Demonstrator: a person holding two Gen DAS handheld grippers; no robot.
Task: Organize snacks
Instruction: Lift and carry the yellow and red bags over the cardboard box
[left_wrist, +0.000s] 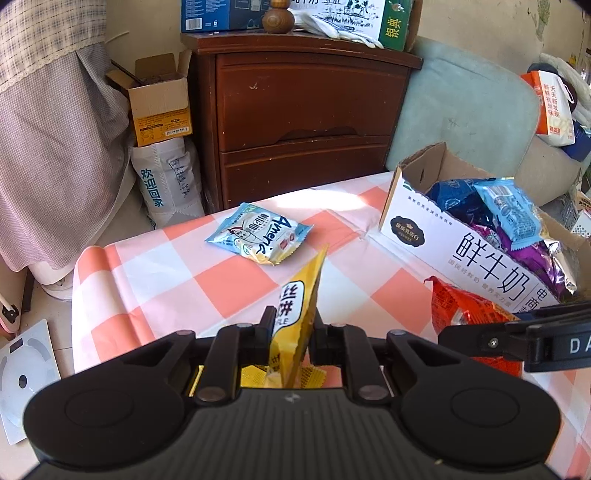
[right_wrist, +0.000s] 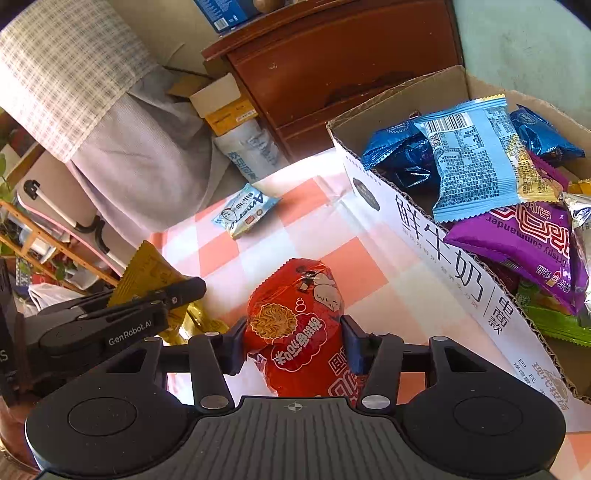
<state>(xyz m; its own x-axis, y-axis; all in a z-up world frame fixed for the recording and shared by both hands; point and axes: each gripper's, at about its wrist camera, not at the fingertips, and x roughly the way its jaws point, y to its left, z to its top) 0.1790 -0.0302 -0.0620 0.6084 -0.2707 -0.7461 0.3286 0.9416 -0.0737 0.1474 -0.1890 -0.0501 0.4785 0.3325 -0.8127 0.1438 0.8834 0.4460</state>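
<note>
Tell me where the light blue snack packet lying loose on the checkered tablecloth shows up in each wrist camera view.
Left wrist: the light blue snack packet lies just above centre, beyond the left gripper shut on a yellow packet.
Right wrist: the same packet lies left of centre, far beyond the right gripper.
Shared landmark: the white milk carton box to its right.

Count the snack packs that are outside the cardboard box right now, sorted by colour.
Yellow: 1, the yellow pack in the left gripper
Red: 1, the red pack in the right gripper
Light blue: 1, the light blue pack on the tablecloth
Total: 3
</note>
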